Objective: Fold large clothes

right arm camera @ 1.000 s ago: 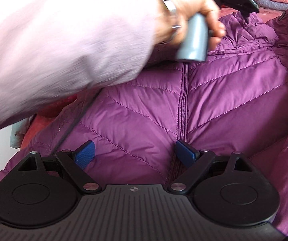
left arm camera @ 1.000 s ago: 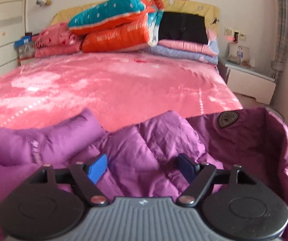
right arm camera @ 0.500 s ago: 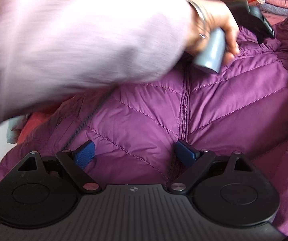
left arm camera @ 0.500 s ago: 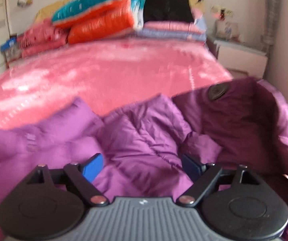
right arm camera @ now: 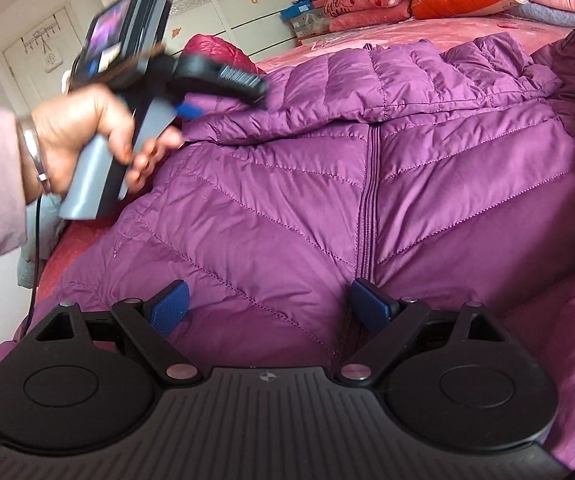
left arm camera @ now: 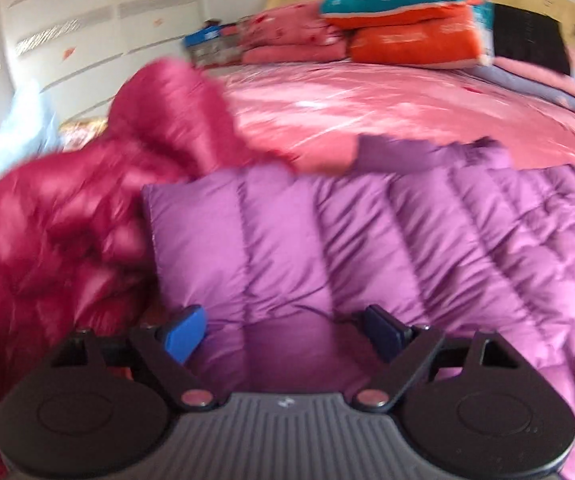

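I had the purple down jacket spread face-up across the pink bed, zip running from the bottom centre of the right wrist frame up toward its middle; a sleeve lay folded across its upper part. My right gripper hovered low over the hem with jaws wide apart, nothing between them; my left gripper, jaws likewise apart and empty, sat at the jacket's left edge, beside a crimson jacket. That left edge was nearer my left hand; I judged it would make the next grasp.
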`<state>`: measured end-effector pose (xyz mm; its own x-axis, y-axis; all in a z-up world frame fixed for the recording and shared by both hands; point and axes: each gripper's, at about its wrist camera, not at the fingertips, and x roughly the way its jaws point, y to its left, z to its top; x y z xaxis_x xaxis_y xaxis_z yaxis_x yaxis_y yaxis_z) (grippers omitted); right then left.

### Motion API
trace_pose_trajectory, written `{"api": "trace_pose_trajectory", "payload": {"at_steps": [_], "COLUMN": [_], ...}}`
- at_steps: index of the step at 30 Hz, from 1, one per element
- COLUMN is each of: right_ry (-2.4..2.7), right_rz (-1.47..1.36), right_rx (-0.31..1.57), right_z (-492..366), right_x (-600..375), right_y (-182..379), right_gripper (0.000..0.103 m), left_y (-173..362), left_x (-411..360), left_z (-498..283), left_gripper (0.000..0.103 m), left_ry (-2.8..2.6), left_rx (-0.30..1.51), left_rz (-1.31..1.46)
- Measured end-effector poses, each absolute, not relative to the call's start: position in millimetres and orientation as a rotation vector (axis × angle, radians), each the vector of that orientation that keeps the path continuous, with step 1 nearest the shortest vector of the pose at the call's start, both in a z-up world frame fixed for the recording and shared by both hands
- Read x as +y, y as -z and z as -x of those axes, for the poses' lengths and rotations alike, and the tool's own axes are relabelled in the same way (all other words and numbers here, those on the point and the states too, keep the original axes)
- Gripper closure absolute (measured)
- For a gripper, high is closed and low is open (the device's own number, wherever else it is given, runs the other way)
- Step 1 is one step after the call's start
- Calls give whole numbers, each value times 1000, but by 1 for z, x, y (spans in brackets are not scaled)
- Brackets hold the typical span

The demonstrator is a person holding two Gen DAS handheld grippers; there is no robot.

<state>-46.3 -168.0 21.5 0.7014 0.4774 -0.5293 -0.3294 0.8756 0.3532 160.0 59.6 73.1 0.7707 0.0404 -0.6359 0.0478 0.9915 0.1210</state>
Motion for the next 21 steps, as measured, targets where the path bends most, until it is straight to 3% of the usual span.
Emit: {"api": "trace_pose_trajectory", "payload": {"at_steps": [6, 10, 21], "right_ry": [-456, -455, -437], "right_rz": [-245, -238, -363], "right_rx": [650, 653, 635], "right_z": [49, 49, 62], "right_x": [-165, -163, -192], "right_y": [-22, -21, -35], "right_gripper": [0, 0, 0], "left_y": [-52, -68, -143], "left_x": [75, 72, 53], "left_z": [-161, -146, 0], "left_gripper": [10, 18, 16], "left_ry": [-24, -15, 102], "left_rx": [705, 688, 519], "left_rz": [-101, -110, -131]}}
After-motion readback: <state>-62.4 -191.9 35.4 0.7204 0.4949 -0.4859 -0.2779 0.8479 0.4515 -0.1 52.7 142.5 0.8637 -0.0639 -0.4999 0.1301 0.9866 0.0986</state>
